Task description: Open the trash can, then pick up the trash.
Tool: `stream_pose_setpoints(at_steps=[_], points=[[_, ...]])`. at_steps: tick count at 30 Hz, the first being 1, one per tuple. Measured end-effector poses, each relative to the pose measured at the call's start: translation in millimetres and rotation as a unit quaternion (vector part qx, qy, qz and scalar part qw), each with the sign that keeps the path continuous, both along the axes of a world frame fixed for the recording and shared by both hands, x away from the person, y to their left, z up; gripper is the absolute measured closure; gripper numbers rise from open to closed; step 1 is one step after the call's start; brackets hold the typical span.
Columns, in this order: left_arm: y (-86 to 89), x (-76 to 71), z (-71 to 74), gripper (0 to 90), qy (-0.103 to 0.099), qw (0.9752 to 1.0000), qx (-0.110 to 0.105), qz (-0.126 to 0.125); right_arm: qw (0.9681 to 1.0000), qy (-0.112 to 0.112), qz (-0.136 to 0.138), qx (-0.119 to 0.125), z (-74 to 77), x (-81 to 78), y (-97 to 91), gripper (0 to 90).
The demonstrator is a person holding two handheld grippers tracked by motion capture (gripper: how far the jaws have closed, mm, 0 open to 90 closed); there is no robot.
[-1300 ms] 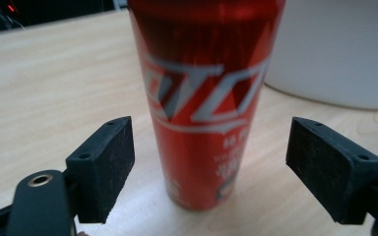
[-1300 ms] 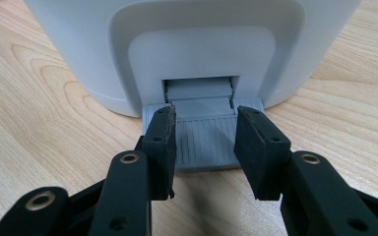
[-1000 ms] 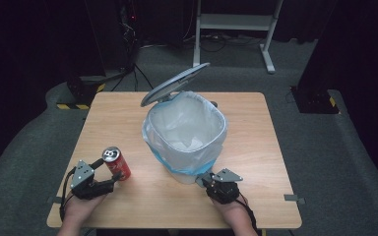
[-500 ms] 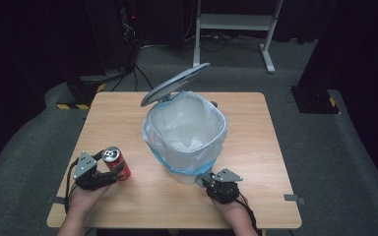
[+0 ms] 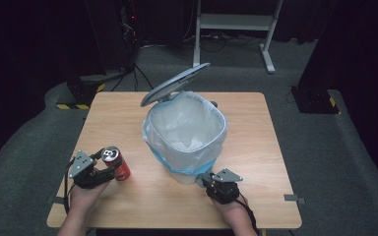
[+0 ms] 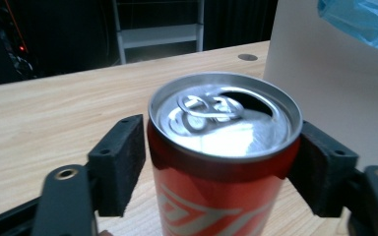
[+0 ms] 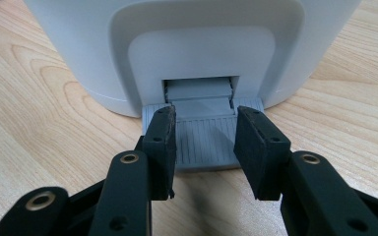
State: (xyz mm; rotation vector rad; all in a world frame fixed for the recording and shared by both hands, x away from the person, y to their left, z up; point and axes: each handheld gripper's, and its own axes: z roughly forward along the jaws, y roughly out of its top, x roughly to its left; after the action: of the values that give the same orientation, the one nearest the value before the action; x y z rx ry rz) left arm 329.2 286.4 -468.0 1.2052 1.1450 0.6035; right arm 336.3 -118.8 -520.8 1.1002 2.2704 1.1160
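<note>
At far left we see the left hand-held gripper [image 5: 103,164] with the red soda can [image 5: 116,163] standing upright between its jaws, which have just been closing on it. In the left gripper view the can [image 6: 224,162] sits squarely between the two black pads [image 6: 120,162], one at each flank just under the rim; we read the pads as touching its wall, so the can is pinched. Its long axis is vertical, crosswise to the jaws, and its opened top faces up.

To the right of this hand-held gripper, across a stretch of bare table [image 5: 128,206], stands the lined waste bin [image 5: 186,132], its lid [image 5: 173,83] tilted up at the far side. The bin's mouth lies right of the can and above it, so we judge that the coming move must carry the can up and rightward over the rim.

At right, the right hand-held gripper [image 5: 207,181] rests at the bin's foot. In the right gripper view its jaws [image 7: 204,142] are pressed onto the grey pedal [image 7: 204,142], one at each side edge, at their narrowest setting. The left hand-held gripper is plainly nearer the can.
</note>
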Motion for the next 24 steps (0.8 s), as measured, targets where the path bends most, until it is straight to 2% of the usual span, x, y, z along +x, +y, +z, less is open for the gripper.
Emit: stream_pose_setpoints(at_steps=[6,14,24], points=[[0.9,-2.2,0.8,33.3,0.001,1.0,-0.005,0.003,1.0,0.0,0.0,0.0,0.0,0.0,-0.1,60.0],[1.3,-13.6,14.9,33.4,-0.027,0.9996,-0.006,0.005,1.0,0.001,0.0,0.0,0.1,0.0,-0.1,60.0],[-9.8,-24.1,29.4,33.5,-0.06,0.9981,-0.011,-0.007,1.0,0.001,0.0,0.0,0.1,0.0,-0.1,60.0]])
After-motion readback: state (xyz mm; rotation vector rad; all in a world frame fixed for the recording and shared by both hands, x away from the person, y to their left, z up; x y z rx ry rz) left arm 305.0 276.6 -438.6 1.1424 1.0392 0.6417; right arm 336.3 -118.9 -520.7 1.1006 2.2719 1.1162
